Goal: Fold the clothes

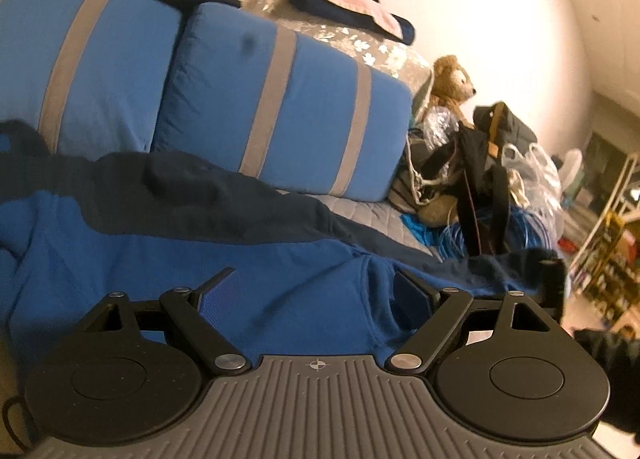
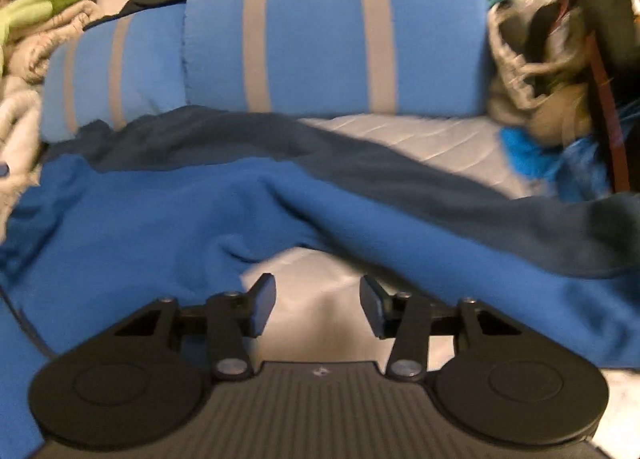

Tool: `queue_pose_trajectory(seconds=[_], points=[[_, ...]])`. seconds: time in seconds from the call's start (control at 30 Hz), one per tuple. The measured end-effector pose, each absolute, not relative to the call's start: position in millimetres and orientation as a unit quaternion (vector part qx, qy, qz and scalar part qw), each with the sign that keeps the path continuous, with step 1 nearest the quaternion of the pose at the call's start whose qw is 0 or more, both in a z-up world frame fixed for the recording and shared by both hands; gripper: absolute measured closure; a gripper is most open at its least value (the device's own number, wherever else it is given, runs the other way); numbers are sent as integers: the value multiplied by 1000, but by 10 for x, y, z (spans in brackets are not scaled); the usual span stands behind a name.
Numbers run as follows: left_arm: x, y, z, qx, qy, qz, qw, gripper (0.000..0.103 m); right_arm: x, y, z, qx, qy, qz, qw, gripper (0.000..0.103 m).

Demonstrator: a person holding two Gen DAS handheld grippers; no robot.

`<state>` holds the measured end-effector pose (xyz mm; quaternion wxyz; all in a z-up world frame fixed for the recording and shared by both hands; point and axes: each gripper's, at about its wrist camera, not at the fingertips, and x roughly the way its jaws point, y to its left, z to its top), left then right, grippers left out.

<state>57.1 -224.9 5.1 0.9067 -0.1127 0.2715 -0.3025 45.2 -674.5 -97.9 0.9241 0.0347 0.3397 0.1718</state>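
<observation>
Left wrist view, contents by size.

1. Bed (image 1: 380, 215): pale grey quilted surface, bare strip showing between the garment and the cushions; white wall behind.
2. Blue garment (image 1: 168, 255): bright blue fleece-like fabric with a dark navy band along its far edge, spread crumpled across the bed, filling the lower half of both views. In the right wrist view the garment (image 2: 168, 203) forks, leaving a bare wedge of bed near the claw.
3. Two blue cushions with grey stripes (image 1: 280, 99), standing side by side against the wall behind the garment; dark clothing draped over the top of the left one.
4. Silver patterned pillow (image 1: 372, 47), behind the cushions, with folded navy and pink cloth on it.
5. Clutter pile (image 1: 480, 179), at the right end of the bed: dark bag with straps, plastic bags, blue cord.
6. Teddy bear (image 1: 452, 81), brown, seated between the pillow and the clutter.
7. Left gripper (image 1: 316, 291): jaws spread wide, low over the blue fabric, clamping nothing; whether the pads touch the cloth cannot be told.
8. Right gripper (image 2: 318, 305): jaws partly apart, nothing between them, poised over the bare wedge of bed beside the garment's edge. View blurred.
</observation>
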Motion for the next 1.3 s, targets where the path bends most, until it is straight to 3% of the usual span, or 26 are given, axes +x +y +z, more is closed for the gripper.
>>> queue_pose_trajectory(seconds=[0.27, 0.4, 0.47, 0.73, 0.83, 0.87, 1.0, 1.3], points=[[621, -2125, 18, -161, 270, -294, 903, 18, 1038, -6534, -1161, 127, 380, 186, 897, 53], [617, -2131, 15, -162, 269, -297, 902, 18, 1164, -6433, -1214, 149, 393, 198, 885, 78], [617, -2132, 14, -163, 268, -298, 902, 18, 1145, -6327, -1205, 133, 393, 205, 886, 83], [622, -2119, 10, -164, 269, -297, 901, 18, 873, -6052, -1055, 49, 375, 221, 899, 85], [605, -2121, 14, -164, 267, -295, 903, 18, 837, -6056, -1019, 34, 378, 217, 899, 73], [603, -2116, 14, -164, 267, -294, 903, 18, 811, -6057, -996, 29, 379, 211, 901, 57], [595, -2128, 16, -164, 267, -293, 904, 18, 573, -6101, -862, -10, 344, 189, 920, 32], [583, -2119, 25, -164, 263, -291, 905, 18, 159, -6700, -670, -23, 300, 102, 948, 27]])
